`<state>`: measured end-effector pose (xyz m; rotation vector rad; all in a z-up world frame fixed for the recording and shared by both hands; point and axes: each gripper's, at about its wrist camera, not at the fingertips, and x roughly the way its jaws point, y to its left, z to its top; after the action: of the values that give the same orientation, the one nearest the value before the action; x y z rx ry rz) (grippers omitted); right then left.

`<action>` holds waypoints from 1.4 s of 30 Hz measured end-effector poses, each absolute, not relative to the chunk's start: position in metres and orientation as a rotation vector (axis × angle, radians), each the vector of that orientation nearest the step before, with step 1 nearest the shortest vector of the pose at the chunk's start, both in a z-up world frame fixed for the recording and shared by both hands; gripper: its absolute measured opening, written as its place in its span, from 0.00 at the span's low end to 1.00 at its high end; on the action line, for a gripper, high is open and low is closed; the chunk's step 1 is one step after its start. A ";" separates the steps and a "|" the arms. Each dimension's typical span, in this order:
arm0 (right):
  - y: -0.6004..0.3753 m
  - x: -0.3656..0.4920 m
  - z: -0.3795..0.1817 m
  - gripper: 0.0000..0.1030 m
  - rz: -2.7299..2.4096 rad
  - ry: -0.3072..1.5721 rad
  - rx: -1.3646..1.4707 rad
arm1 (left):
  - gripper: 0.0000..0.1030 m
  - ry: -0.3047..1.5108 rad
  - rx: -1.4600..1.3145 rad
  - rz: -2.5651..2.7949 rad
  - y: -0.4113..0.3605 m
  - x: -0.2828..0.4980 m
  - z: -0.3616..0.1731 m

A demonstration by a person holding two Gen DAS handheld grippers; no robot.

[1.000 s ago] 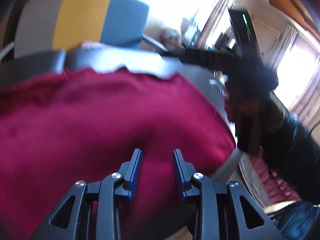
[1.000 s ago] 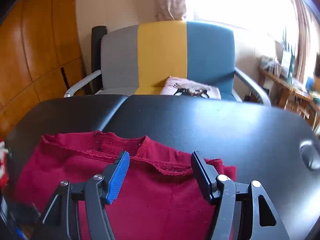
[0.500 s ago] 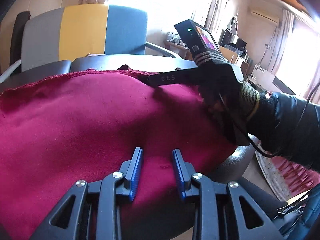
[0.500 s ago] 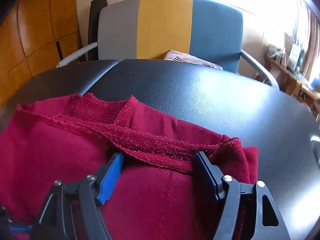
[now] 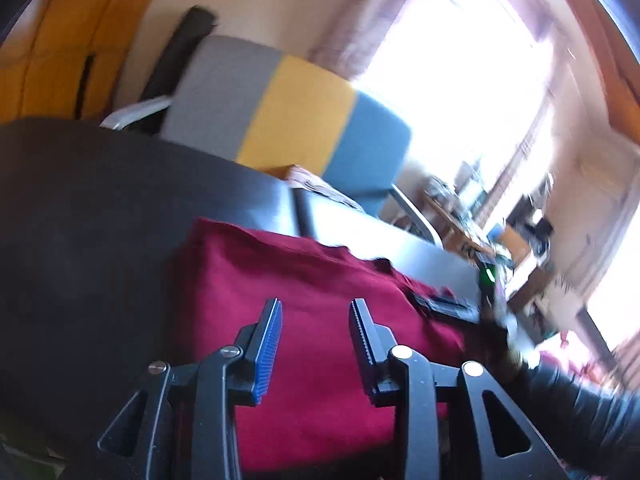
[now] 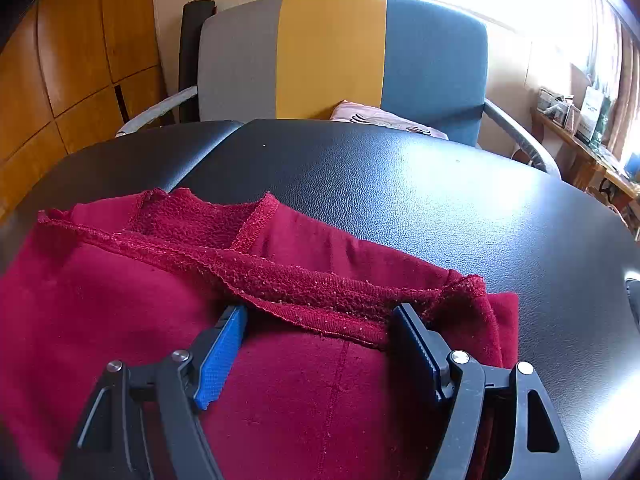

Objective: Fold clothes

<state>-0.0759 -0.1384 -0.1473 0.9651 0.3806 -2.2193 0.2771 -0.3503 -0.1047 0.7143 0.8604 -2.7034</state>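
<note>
Beyond the folded red garment (image 6: 168, 312), the black padded table (image 6: 400, 200) lies bare and open to its far and right edges. A tricolour armchair (image 6: 340, 52) stands just behind that far edge, and a cluttered shelf (image 6: 584, 128) lines the right wall.

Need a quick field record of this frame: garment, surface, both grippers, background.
garment: dark red sweatshirt, partly folded, fleecy inside of the hem turned up along the far edge
surface: black padded table
left gripper: jaws opening, nothing between them, above the cloth
right gripper: jaws opening wide, low over the folded hem, pads not pressing on it
background: armchair with grey, yellow and blue back behind the table, pink cushion on its seat
view quality: left wrist view blurred, right wrist view sharp
</note>
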 end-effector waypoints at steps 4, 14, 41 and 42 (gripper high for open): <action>-0.139 -0.075 -0.148 0.74 -2.220 0.383 0.964 | 0.37 0.924 0.844 -2.635 -0.397 0.260 -0.120; -0.138 -0.079 -0.148 0.75 -2.206 0.359 0.976 | 0.46 1.056 1.066 -2.546 -0.440 0.234 -0.164; -0.125 -0.071 -0.118 0.80 -1.948 0.319 0.956 | 0.15 1.122 1.242 -2.454 -0.453 0.199 -0.171; -0.122 -0.066 -0.112 0.78 -1.912 0.335 0.937 | 0.15 1.120 1.235 -2.446 -0.456 0.201 -0.168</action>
<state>-0.0660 -0.1220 -0.1117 0.9368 0.3347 -1.9121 0.2008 -0.4562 -0.1684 1.2350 1.1199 -2.4456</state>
